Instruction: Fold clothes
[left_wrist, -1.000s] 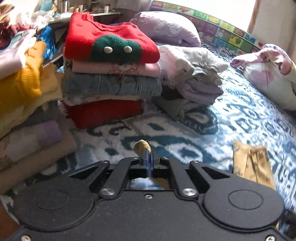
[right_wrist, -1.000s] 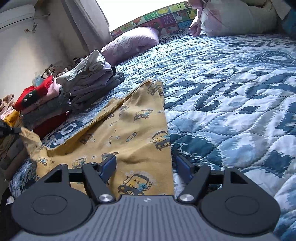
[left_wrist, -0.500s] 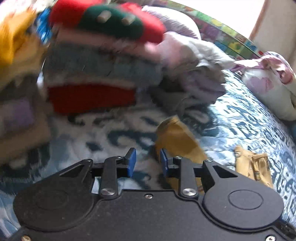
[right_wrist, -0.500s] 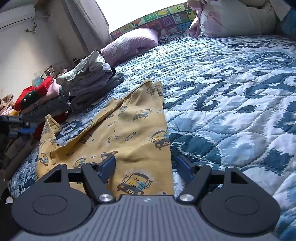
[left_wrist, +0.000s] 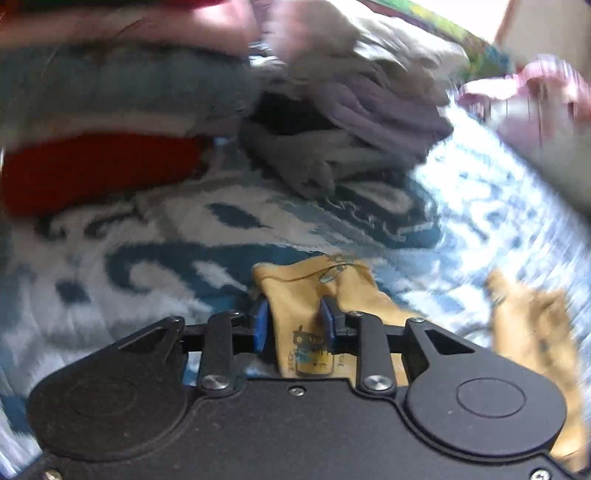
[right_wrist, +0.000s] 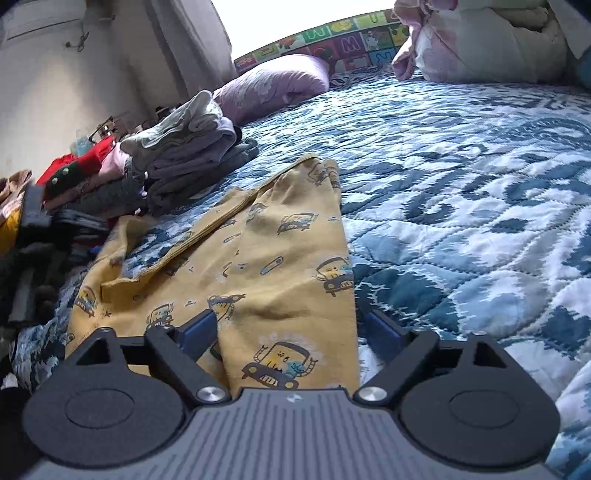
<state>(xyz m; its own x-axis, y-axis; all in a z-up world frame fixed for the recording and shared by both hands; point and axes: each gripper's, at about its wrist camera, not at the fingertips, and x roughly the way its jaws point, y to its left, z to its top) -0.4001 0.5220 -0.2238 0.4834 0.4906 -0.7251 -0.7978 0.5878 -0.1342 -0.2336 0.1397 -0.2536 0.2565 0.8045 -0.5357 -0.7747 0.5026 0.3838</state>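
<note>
A yellow child's garment with a cartoon car print (right_wrist: 280, 258) lies spread on the blue-and-white quilt (right_wrist: 480, 184). My right gripper (right_wrist: 291, 330) is open, its jaws wide apart over the garment's near end. My left gripper (left_wrist: 295, 323) is open, low over a corner of the same garment (left_wrist: 314, 288), with the cloth lying between its blue pads (left_wrist: 260, 325). The left wrist view is blurred. The left gripper's dark body also shows at the left edge of the right wrist view (right_wrist: 33, 221).
Stacks of folded clothes stand at the bed's left: a red, pink and grey-blue stack (left_wrist: 103, 110) and a grey and lilac pile (right_wrist: 192, 147). A lilac pillow (right_wrist: 273, 85) and a pink-white bundle (right_wrist: 480, 40) lie at the far end. A white wall (right_wrist: 92, 62) stands behind.
My left gripper let go of the yellow garment's corner, opened, and dropped low toward the quilt. The corner now lies flat on the bed. My right gripper stayed open and hardly moved.
</note>
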